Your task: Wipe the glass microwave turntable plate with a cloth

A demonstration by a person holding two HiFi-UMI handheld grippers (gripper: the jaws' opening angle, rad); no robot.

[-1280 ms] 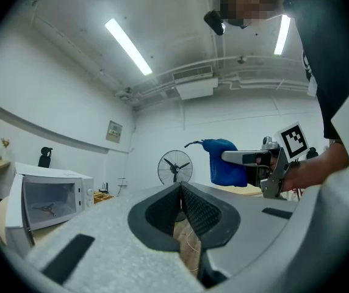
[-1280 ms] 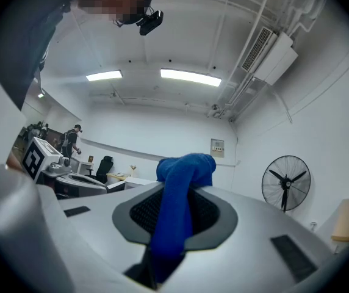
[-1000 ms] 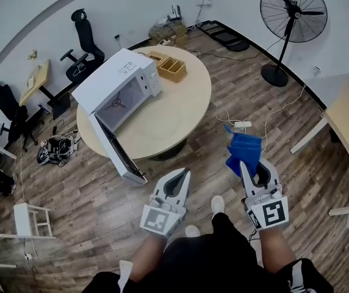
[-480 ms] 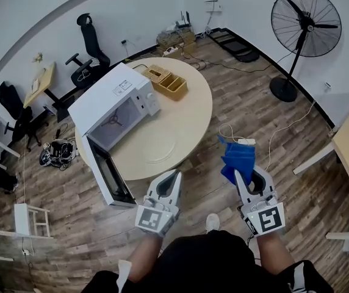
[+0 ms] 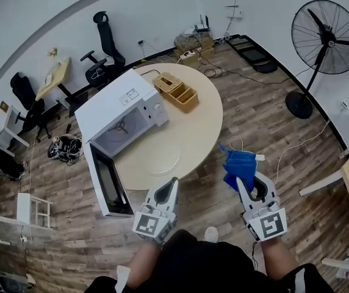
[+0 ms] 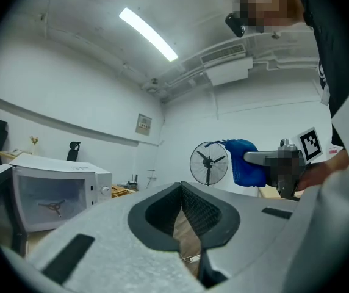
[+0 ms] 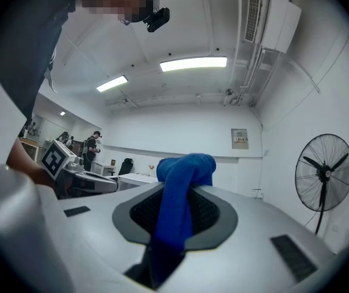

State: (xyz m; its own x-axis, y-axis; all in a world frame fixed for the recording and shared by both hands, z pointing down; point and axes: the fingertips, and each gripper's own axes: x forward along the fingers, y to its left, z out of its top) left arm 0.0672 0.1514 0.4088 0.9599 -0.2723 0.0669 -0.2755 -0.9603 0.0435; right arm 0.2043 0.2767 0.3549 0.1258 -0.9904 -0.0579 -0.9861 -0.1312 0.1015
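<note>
The glass turntable plate lies flat on the round wooden table, near its front edge and in front of the white microwave. My left gripper is shut with nothing in it, its tip just short of the table's near edge and the plate. My right gripper is shut on a blue cloth, held over the floor to the right of the table. In the right gripper view the blue cloth bunches up from between the jaws. In the left gripper view the microwave stands at the left.
The microwave door hangs open past the table's left front edge. A wooden organiser sits at the table's back. A standing fan is at the far right. Cables and a power strip lie on the floor; office chairs stand behind.
The table and microwave have come closer to both grippers as the person stepped towards them. The left gripper stays shut and the right one still holds the cloth.
</note>
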